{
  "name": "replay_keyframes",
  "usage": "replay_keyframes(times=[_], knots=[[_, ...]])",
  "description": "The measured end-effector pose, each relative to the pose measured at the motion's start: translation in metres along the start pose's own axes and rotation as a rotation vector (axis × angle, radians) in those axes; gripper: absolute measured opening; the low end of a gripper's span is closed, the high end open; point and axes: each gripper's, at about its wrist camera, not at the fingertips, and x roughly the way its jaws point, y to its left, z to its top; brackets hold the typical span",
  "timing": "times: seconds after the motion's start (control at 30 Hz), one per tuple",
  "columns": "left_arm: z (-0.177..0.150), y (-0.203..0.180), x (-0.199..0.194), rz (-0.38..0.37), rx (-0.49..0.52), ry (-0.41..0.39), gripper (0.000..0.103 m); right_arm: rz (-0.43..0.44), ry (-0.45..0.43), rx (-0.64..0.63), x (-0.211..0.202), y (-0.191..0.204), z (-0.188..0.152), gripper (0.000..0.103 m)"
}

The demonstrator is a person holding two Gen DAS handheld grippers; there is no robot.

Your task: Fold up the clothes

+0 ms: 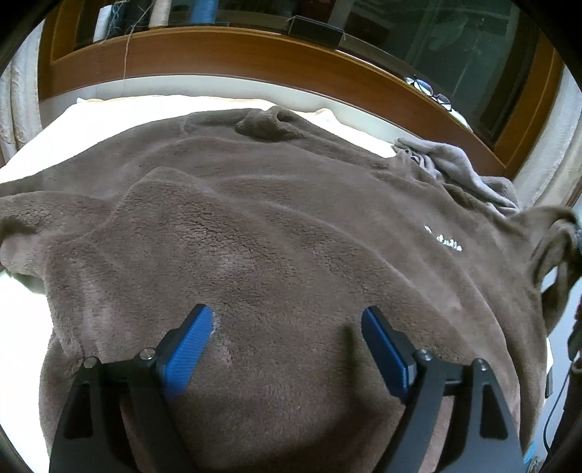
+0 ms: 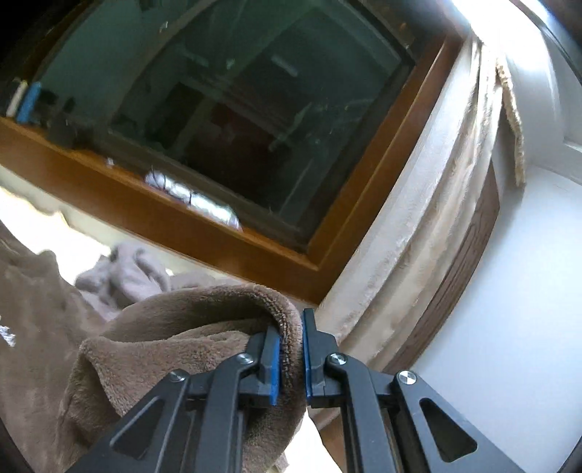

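Note:
A brown fleece sweater (image 1: 276,225) with small white lettering (image 1: 443,242) lies spread over a white surface (image 1: 72,123). My left gripper (image 1: 287,320) is open just above the sweater's body, its blue pads apart and empty. My right gripper (image 2: 291,342) is shut on a hemmed edge of the brown sweater (image 2: 189,327) and holds it lifted off the surface, the cloth draping down to the left. The lifted part also shows at the far right of the left wrist view (image 1: 553,247).
A crumpled grey garment (image 1: 451,163) lies at the sweater's far right; it also shows in the right wrist view (image 2: 123,273). A wooden window frame (image 1: 254,58) with a ledge runs behind, carrying thread spools (image 1: 160,14) and eyeglasses (image 1: 429,89). A cream curtain (image 2: 436,203) hangs at right.

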Motion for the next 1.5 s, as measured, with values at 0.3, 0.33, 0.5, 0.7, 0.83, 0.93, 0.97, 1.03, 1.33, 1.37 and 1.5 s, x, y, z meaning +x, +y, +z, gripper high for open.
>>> replay_keyframes(times=[0.3, 0.33, 0.5, 0.7, 0.83, 0.93, 0.97, 1.03, 1.33, 1.37, 1.5], knots=[[0.0, 0.005, -0.001, -0.038, -0.026, -0.012, 0.088, 0.298, 0.197, 0.173, 0.009, -0.016, -0.05, 0.09], [0.0, 0.006, -0.001, -0.04, -0.027, -0.013, 0.088, 0.31, 0.189, 0.209, 0.004, -0.023, -0.052, 0.09], [-0.001, 0.006, -0.001, -0.043, -0.029, -0.015, 0.088, 0.577, 0.134, 0.343, -0.038, -0.037, -0.06, 0.09], [-0.001, 0.008, -0.002, -0.048, -0.035, -0.019, 0.088, 0.526, 0.279, 0.034, -0.055, 0.053, -0.092, 0.09], [-0.003, 0.013, -0.004, -0.071, -0.054, -0.029, 0.088, 0.437, 0.342, 0.026, -0.037, 0.046, -0.103, 0.09], [-0.004, 0.013, -0.005, -0.075, -0.058, -0.031, 0.088, 0.183, 0.315, -0.064, -0.023, 0.023, -0.102, 0.09], [-0.004, 0.013, -0.005, -0.075, -0.059, -0.031, 0.088, 0.1, 0.309, -0.081, -0.016, 0.013, -0.101, 0.09], [-0.004, 0.013, -0.005, -0.077, -0.061, -0.032, 0.088, -0.043, 0.307, -0.09, 0.0, -0.011, -0.099, 0.09], [-0.004, 0.013, -0.004, -0.073, -0.057, -0.031, 0.088, 0.718, 0.29, 0.408, -0.051, -0.031, -0.087, 0.09], [-0.004, 0.013, -0.004, -0.074, -0.058, -0.032, 0.088, 0.814, 0.305, 0.438, -0.054, -0.02, -0.087, 0.09], [-0.004, 0.013, -0.004, -0.075, -0.059, -0.033, 0.088, 1.034, 0.409, 0.456, -0.059, 0.023, -0.09, 0.09]])
